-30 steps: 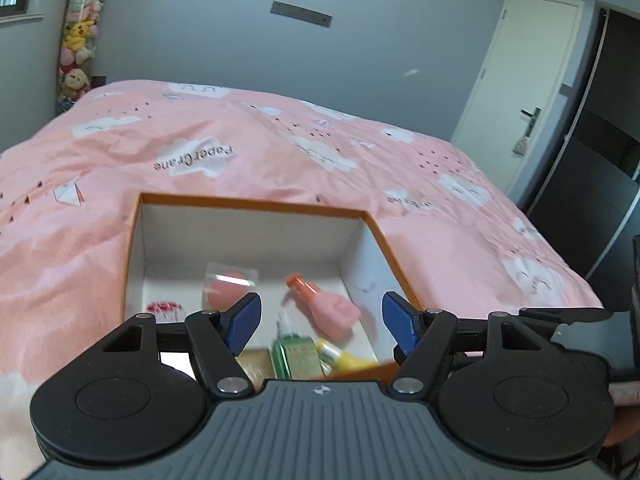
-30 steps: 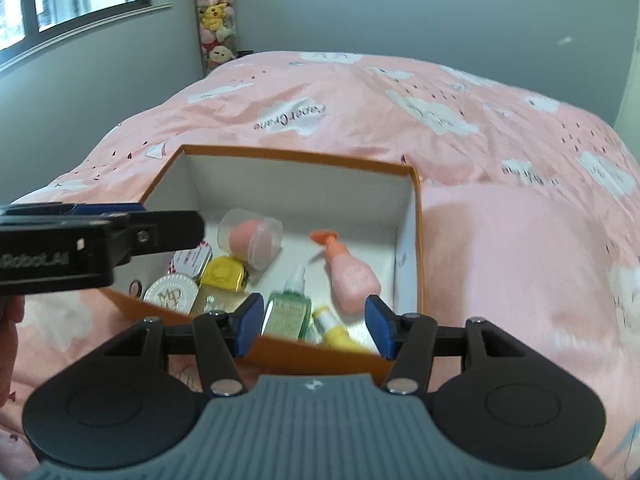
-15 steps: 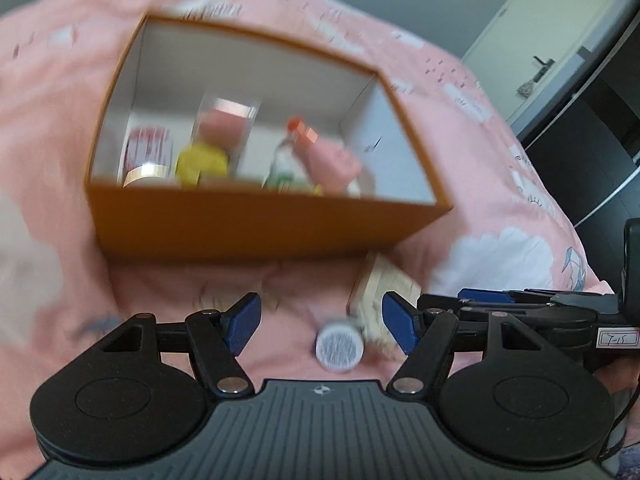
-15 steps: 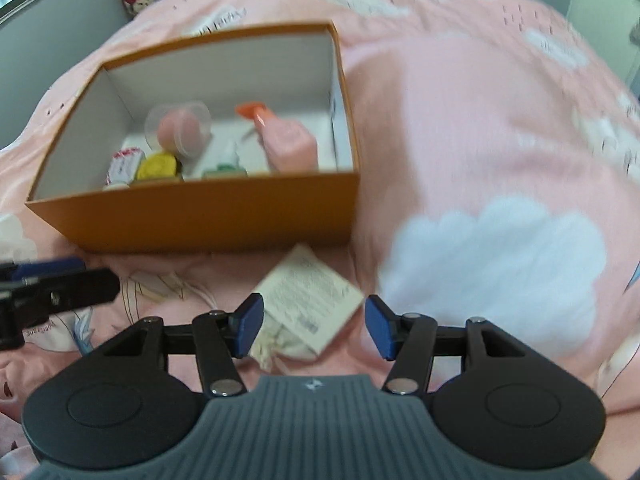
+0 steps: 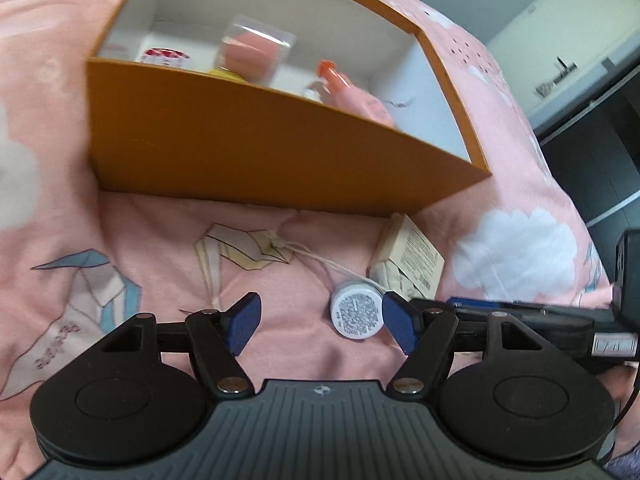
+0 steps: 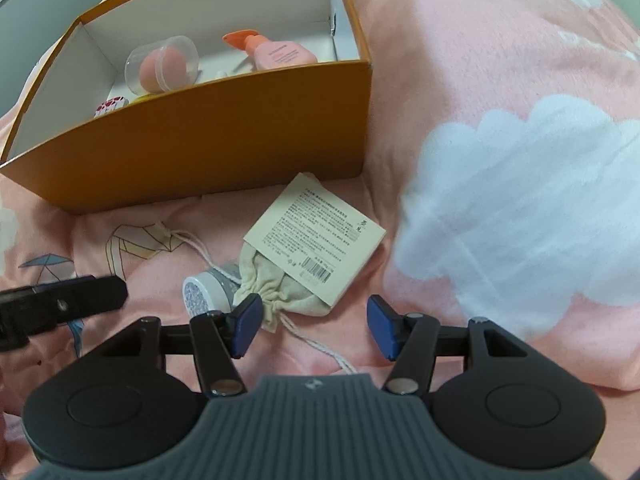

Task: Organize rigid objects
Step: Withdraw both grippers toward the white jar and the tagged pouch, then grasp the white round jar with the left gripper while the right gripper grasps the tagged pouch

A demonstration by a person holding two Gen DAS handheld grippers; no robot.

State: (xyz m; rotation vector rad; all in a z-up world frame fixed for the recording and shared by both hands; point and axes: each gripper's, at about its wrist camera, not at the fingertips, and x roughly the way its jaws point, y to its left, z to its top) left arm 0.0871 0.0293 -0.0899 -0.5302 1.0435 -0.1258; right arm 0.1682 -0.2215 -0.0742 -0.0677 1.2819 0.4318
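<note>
A: Standing at the foot of the bed, listing. Item one: orange box (image 6: 208, 128), open top, white inside, on the pink bedspread (image 6: 500, 80). Its near wall faces both grippers; bare bedding lies between that wall and the fingers, and a broad open stretch runs off to the right of the box.

B: Grippers?

A: Left gripper (image 5: 320, 322), jaws spread wide, empty, hovering low over the bedspread. Small white-capped jar (image 5: 357, 315) lying on its side, just inside the right-hand fingertip. Right gripper (image 6: 315, 327), jaws also wide, empty, with a drawstring pouch (image 6: 276, 292) just ahead of its left fingertip.

B: What differs between views?

A: Right wrist view shows the pouch whole, with a printed card (image 6: 316, 236) resting on top of it and touching it, its cord (image 6: 320, 350) trailing toward the gripper, and the jar tucked against the pouch's left side. Left wrist view shows only the edge of pouch and card behind the jar, plus the door (image 5: 560, 40) and dark wardrobe beyond the bed.

B: Box contents?

A: Clear case with a pink sponge (image 6: 164, 66), pink pump bottle (image 6: 276, 54) with orange top lying flat, a red-and-white tin (image 6: 111, 106) at the left, something yellow mostly hidden by the near wall.
</note>
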